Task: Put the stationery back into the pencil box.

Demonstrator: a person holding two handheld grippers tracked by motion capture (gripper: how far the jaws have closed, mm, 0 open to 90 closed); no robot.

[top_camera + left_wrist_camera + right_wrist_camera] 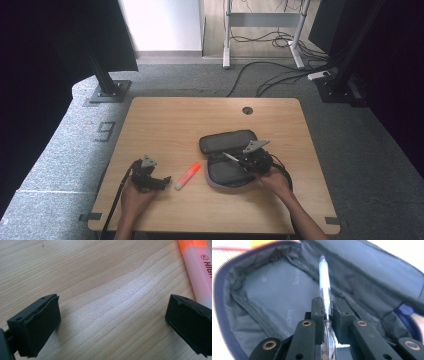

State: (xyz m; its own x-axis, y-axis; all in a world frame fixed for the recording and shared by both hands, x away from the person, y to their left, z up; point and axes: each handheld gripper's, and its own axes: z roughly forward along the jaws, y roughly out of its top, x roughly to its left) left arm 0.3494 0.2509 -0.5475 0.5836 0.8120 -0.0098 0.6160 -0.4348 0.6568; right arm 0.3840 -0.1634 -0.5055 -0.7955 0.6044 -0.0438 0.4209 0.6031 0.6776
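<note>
Step in hand: right hand-held gripper (327, 308), pinching a clear pen (324, 285), hangs over the open pencil case (225, 172) at the tabletop's (165, 120) near right.
Left hand-held gripper (112, 322): spread, resting near left beside an orange highlighter (187, 176).
Next move: likely lower the pen into the lining, then let go.

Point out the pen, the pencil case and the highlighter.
pen (325, 285): right gripper view, mid barrel.
pencil case (226, 142): high view, open lid's lining.
highlighter (188, 175): high view, orange body.
</note>
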